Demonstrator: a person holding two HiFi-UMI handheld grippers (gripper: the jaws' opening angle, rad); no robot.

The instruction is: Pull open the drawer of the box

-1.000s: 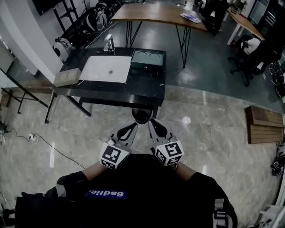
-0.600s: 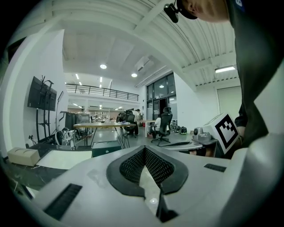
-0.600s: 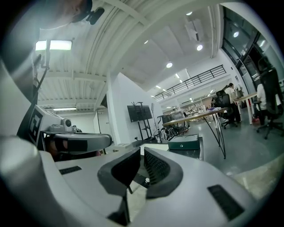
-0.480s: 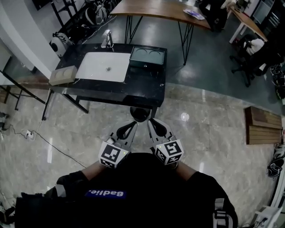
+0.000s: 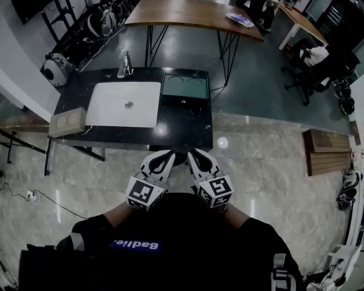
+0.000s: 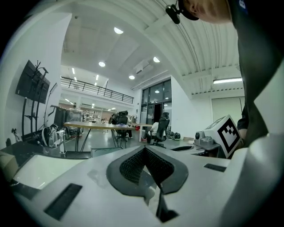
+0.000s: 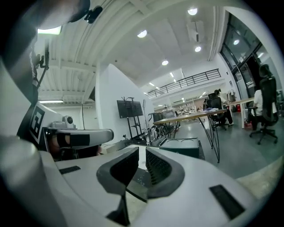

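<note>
On the black rectangular table [image 5: 182,126], the white rectangular sink basin [image 5: 124,104] lies at 9 o'clock from the dark green box [image 5: 185,88]; the long wooden table [image 5: 187,11] stands behind, at 12 o'clock.

The black table [image 5: 182,128] now lies closer ahead.

A: Desk [image 5: 182,132] glossy black. Inset basin [image 5: 122,105] white. Box [image 5: 185,88] dark teal-green.

B: Noted. Left gripper [image 5: 161,161] and right gripper [image 5: 199,159]: white shells, black cross-hatched pads [image 6: 133,165] on the jaws, black-and-white square markers on the cubes [image 5: 143,194].

A: Floor [image 5: 273,165] beige and marbled close by, grey beyond. Far table [image 5: 187,11] brown wood.
</note>
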